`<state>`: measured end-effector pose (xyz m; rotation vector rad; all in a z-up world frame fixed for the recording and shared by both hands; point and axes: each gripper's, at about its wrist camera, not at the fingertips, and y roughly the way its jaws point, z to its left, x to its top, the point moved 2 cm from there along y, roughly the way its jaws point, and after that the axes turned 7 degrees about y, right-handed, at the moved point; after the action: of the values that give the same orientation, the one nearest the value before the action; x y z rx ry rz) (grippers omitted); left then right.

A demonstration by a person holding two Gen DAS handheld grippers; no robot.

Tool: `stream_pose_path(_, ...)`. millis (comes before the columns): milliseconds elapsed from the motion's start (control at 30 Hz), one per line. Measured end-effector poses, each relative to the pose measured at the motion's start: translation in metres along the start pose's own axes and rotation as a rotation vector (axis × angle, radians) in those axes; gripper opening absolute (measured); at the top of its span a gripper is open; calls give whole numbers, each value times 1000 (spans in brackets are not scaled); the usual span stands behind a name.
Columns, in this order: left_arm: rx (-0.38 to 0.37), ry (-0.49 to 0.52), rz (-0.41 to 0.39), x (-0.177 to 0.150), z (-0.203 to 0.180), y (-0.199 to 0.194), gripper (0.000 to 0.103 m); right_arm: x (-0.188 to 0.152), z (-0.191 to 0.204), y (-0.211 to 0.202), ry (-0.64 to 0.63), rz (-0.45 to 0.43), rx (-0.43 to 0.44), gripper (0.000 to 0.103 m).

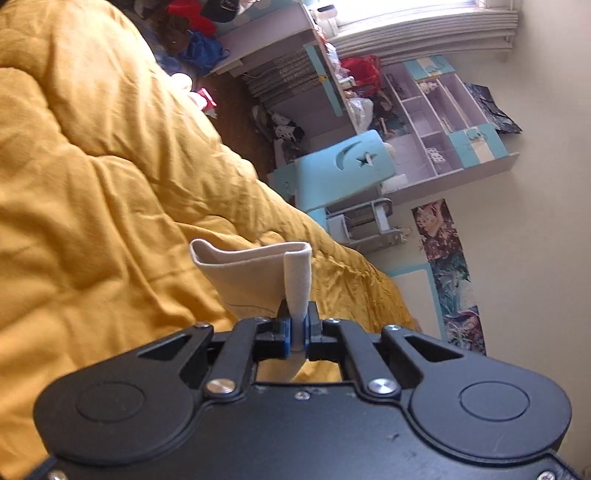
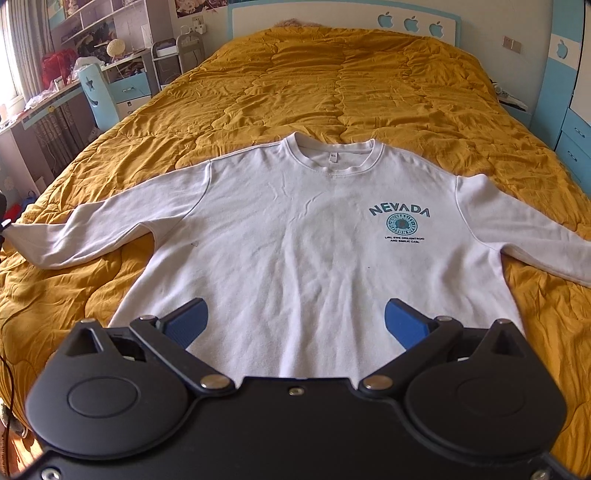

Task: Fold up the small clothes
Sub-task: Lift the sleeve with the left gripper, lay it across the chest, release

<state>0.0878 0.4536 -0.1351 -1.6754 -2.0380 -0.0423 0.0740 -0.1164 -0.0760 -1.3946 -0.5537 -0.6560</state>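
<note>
Right wrist view: white sweatshirt [image 2: 295, 229] flat on yellow bed [image 2: 332, 85], rt sleeve end cut off; right gripper [image 2: 295, 325] jaws released above hem. Left view only: left gripper [image 1: 297, 326] jaws clenched on sleeve cuff [image 1: 258, 273].

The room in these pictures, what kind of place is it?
Most likely a child's bedroom: a wide bed under a yellow quilt, a headboard with apple cut-outs, and a cluttered desk with shelves by the window.

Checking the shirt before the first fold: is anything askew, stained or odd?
Mostly tidy: the white sweatshirt lies flat, front up, on the yellow quilt. Two small dark specks mark its front. The left gripper pinches a sleeve cuff.
</note>
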Motion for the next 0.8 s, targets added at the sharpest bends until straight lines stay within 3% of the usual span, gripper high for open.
stream_pose_path(167, -234, 95, 125, -60, -103, 15, 3, -2, -35, -3, 73, 9, -7, 103)
stream_pose_path(267, -371, 171, 227, -124, -171, 26, 3, -3, -58, -5, 113, 12, -14, 103)
stream_pose_path(433, -543, 236, 438, -251, -246, 36, 3, -5, -98, -13, 166, -3, -39, 103)
stream_pose_path(567, -587, 270, 609, -363, -268, 47, 3, -6, -130, -14, 212, 13, -63, 103)
stream_pose_path(733, -535, 356, 818, -490, -262, 62, 4, -8, -148, -15, 191, 38, -59, 103)
stream_pose_path(800, -525, 366, 921, -529, -252, 62, 15, -10, -150, -16, 176, 37, -58, 103)
